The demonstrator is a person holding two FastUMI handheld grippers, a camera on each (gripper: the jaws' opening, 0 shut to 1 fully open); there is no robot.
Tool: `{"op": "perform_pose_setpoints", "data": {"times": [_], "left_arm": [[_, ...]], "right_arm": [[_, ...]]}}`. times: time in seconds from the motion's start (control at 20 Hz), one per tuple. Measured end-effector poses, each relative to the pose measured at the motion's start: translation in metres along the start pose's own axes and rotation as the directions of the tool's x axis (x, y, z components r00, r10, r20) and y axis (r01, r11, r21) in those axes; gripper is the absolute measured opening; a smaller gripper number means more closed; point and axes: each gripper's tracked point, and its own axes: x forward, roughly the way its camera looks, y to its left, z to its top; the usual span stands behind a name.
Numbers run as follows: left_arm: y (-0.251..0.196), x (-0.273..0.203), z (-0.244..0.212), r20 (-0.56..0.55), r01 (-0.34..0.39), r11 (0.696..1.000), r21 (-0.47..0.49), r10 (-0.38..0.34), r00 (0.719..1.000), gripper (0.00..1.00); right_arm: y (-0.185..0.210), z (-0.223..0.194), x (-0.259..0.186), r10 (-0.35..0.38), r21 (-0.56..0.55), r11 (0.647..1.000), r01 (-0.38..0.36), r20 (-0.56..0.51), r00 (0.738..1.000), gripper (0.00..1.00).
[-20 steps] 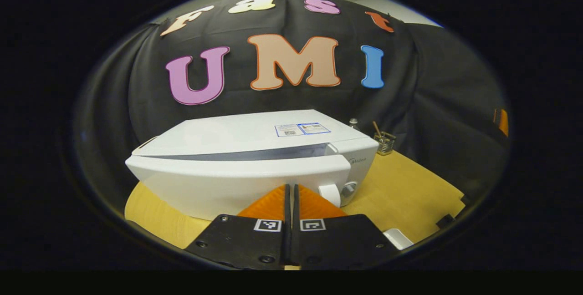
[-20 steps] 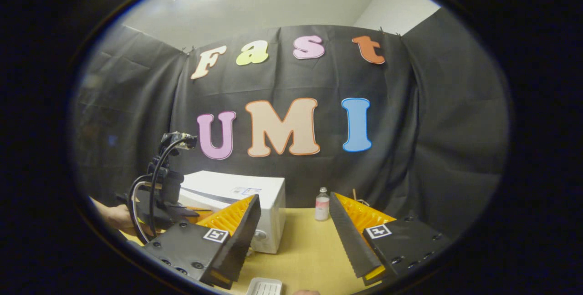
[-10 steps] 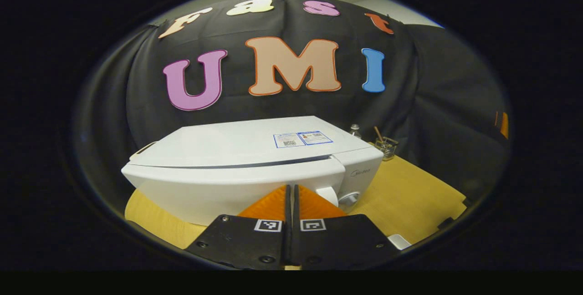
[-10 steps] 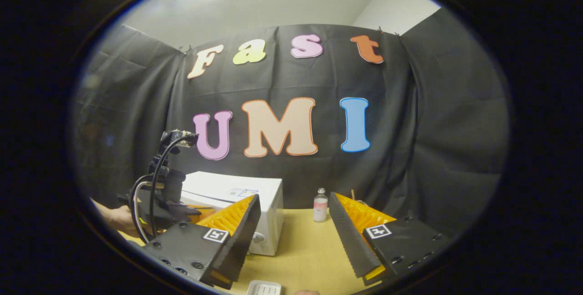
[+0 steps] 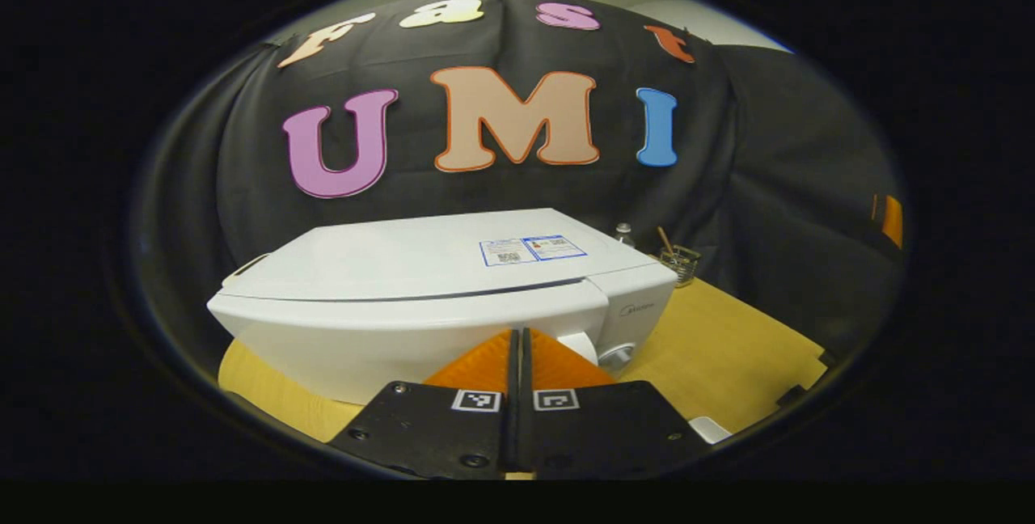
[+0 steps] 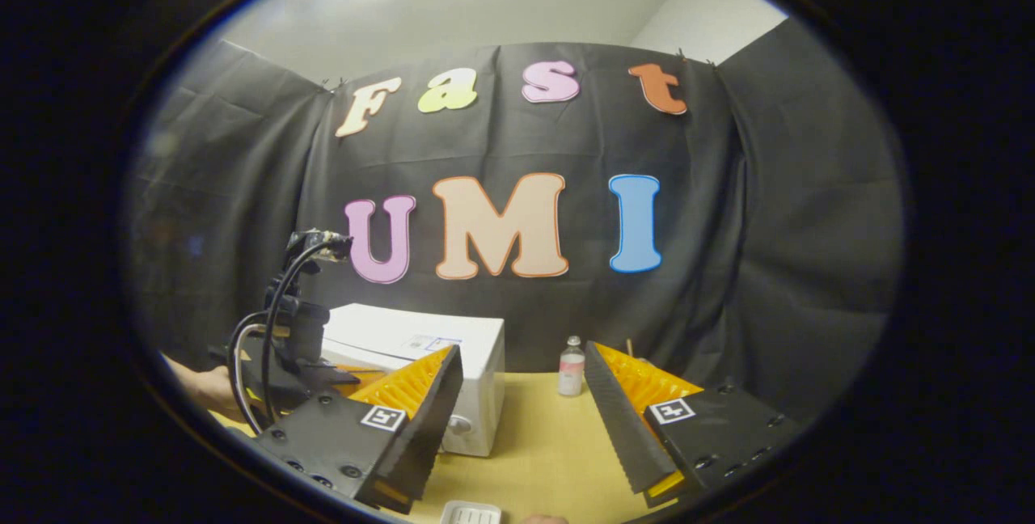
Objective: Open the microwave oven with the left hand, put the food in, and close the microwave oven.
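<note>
Touching smooth boxy microwave (image 5: 420, 297), left claw (image 5: 516, 338) closed

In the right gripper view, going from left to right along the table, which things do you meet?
Left gripper held by a hand → white microwave oven → small bottle.

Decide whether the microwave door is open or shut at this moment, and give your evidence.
Shut, or very nearly. In the left gripper view the microwave door lies along the body, only a thin dark seam showing, with the closed left gripper against it.
</note>
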Motion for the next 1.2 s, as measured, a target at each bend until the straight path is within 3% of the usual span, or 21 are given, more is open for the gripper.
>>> {"op": "perform_pose_setpoints", "data": {"times": [0.2, 0.25, 0.3, 0.45, 0.8, 1.2], "left_arm": [[-0.001, 0.007, 0.000, -0.018, -0.014, 1.000, -0.001, 0.014, 1.000, 0.01], [0.000, 0.006, 0.000, -0.019, -0.018, 1.000, 0.013, 0.019, 1.000, 0.00], [-0.001, 0.004, 0.003, -0.008, -0.016, 1.000, 0.019, 0.016, 1.000, 0.01], [0.005, -0.010, 0.015, 0.017, -0.035, 0.999, 0.038, 0.035, 0.999, 0.02], [-0.002, -0.103, 0.076, 0.195, -0.028, 0.997, 0.068, 0.015, 0.981, 0.01], [0.013, -0.202, 0.124, 0.323, -0.106, 0.994, -0.008, 0.103, 0.941, 0.02]], "right_arm": [[0.002, -0.003, -0.008, -0.005, -0.004, 1.000, 0.005, -0.007, 1.000, 0.84], [0.002, -0.002, -0.009, -0.007, -0.006, 1.000, 0.007, -0.006, 1.000, 0.93], [0.005, -0.002, -0.011, -0.005, -0.007, 1.000, 0.005, -0.007, 1.000, 0.84], [0.005, -0.001, -0.013, -0.008, -0.020, 1.000, 0.008, -0.006, 1.000, 0.84], [0.004, 0.001, -0.014, -0.003, -0.022, 1.000, 0.003, -0.010, 1.000, 0.84], [0.027, 0.014, -0.025, 0.066, -0.042, 0.997, -0.066, 0.007, 0.998, 0.84]]}}
